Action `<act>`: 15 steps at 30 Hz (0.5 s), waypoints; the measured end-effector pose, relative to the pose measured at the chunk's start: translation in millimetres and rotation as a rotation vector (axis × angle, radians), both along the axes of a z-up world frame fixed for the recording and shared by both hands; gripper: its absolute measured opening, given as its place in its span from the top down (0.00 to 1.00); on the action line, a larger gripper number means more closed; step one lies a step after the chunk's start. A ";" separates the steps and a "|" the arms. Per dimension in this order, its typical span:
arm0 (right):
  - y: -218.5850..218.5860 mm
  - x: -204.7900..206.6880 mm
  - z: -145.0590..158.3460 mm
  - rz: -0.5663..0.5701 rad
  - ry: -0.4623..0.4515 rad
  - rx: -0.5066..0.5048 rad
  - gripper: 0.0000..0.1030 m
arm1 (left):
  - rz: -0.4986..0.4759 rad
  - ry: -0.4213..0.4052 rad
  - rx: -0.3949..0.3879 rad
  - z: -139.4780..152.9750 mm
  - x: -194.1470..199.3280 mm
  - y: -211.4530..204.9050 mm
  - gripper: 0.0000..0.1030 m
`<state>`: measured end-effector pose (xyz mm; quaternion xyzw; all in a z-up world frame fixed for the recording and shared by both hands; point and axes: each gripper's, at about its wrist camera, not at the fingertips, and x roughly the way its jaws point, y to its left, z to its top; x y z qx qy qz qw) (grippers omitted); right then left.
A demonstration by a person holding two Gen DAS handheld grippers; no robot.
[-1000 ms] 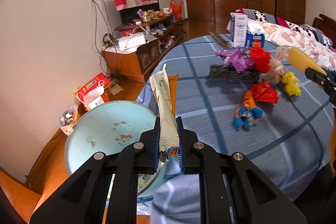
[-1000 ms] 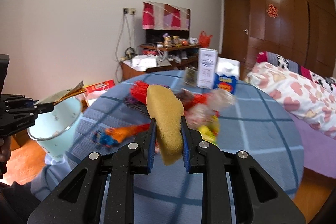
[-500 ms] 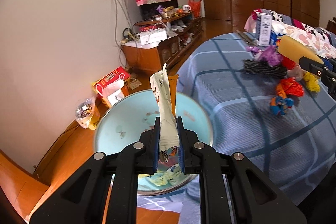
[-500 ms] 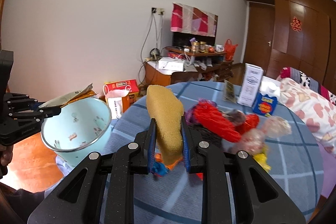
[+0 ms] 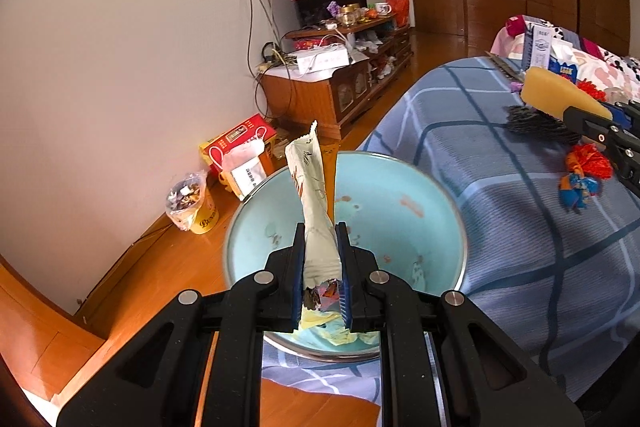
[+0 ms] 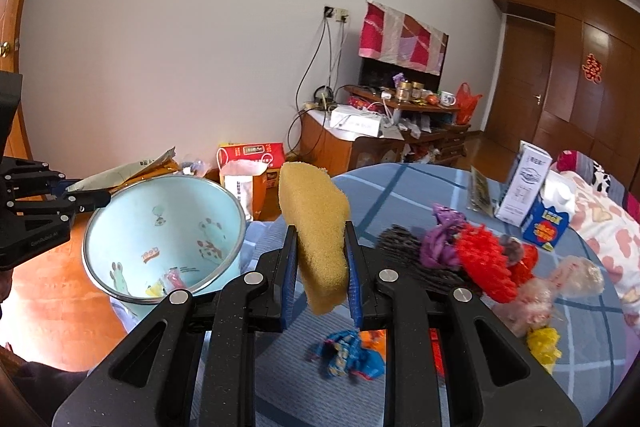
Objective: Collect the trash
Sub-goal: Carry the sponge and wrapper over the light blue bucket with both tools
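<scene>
Bedroom with white wall, wood floor, round table [image 5: 500, 195] under a blue plaid cloth. Left wrist view: my left gripper [image 5: 322, 267] is clamped on a long cream snack wrapper [image 5: 310, 195], crumpled at the torn lower end, serrated top edge standing up, some red print on it; a thin orange piece sits right behind it. Wrapper hangs over the pale blue enamel basin [image 5: 400, 211], which sits at the table edge and has cartoon prints and a few scraps at the bottom. Far right I see the right gripper [image 5: 612, 125] holding a yellow sponge [image 5: 560, 97] above the table, with a red-orange-blue wrapper wad [image 5: 582, 173] on the cloth below it. Right wrist view: right gripper [image 6: 320, 267] is closed on the sponge [image 6: 316, 227], a coarse mustard-yellow block with rounded top, upright between the pads. Basin [image 6: 224, 199] is to the left, scraps visible inside; left gripper [image 6: 86, 197] holds the wrapper [image 6: 128, 169] over its rim. On the cloth beside and past the sponge: purple wad [image 6: 440, 241], red mesh [image 6: 484, 269], clear plastic bag [image 6: 556, 287], yellow scrap [image 6: 544, 345], blue wrapper [image 6: 350, 355], two cartons [image 6: 536, 197] at the back.
</scene>
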<state>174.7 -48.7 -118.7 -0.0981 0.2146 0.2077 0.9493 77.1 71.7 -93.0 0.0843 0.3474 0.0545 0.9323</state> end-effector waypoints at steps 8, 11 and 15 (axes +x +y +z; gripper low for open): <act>22.6 11.5 0.3 0.037 -0.002 -0.033 0.78 | 0.037 -0.003 0.002 0.2 -0.9 15.9 0.87; 30.6 13.9 1.1 0.052 -0.003 -0.041 0.78 | 0.048 -0.003 0.002 0.7 -1.0 23.2 0.87; 43.1 17.8 1.0 0.073 0.001 -0.051 0.78 | 0.060 0.002 0.004 -1.5 -0.2 28.9 0.87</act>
